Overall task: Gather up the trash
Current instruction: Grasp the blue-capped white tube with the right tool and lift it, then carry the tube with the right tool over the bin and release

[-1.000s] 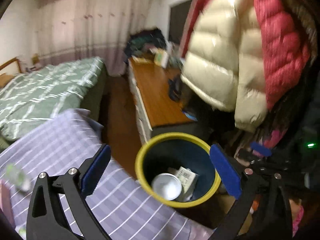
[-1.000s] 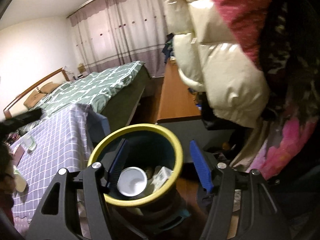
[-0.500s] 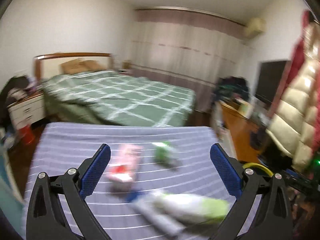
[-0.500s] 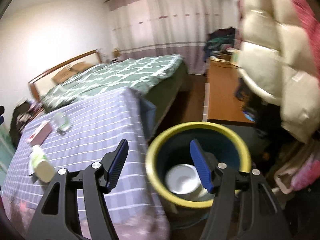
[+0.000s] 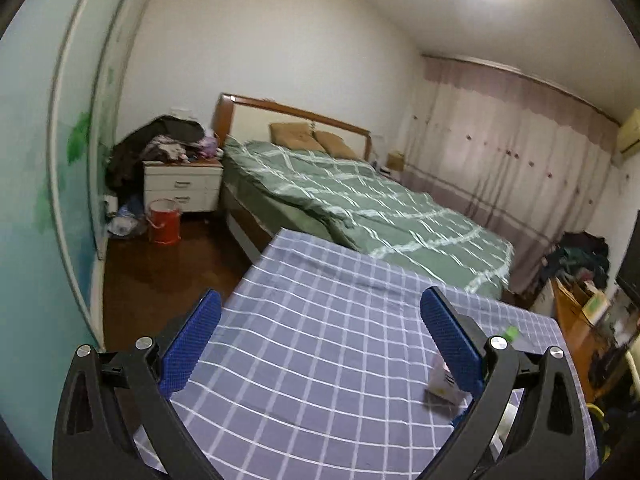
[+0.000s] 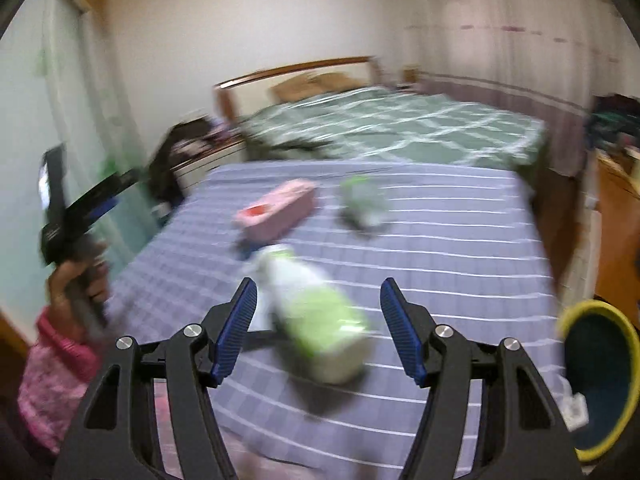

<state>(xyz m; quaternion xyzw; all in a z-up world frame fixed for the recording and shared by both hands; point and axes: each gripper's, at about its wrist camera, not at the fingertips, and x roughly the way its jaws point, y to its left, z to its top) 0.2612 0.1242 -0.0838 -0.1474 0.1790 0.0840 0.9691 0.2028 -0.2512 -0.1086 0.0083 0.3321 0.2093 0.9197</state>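
Note:
In the right wrist view a white and green bottle point(image 6: 316, 316) lies on the purple checked tablecloth point(image 6: 440, 240), between and just beyond my open right gripper point(image 6: 318, 322). A pink box point(image 6: 276, 208) and a green crumpled item point(image 6: 362, 200) lie farther back. The blue bin with a yellow rim point(image 6: 600, 380) stands at the table's right edge. My left gripper point(image 5: 316, 344) is open and empty over the cloth point(image 5: 320, 340); it also shows at the left of the right wrist view point(image 6: 80, 208). A pinkish box point(image 5: 442, 380) is partly hidden behind its right finger.
A bed with a green checked cover point(image 5: 360, 200) stands beyond the table. A white nightstand point(image 5: 182, 188) with clothes and a red bucket point(image 5: 164, 226) are at the back left. A wooden desk point(image 6: 620, 216) runs along the right. Curtains point(image 5: 520, 160) hang behind.
Both grippers have swung left, away from the bin, toward the table. The right one now faces the bottle; the left one now looks over the table's left part and the bed.

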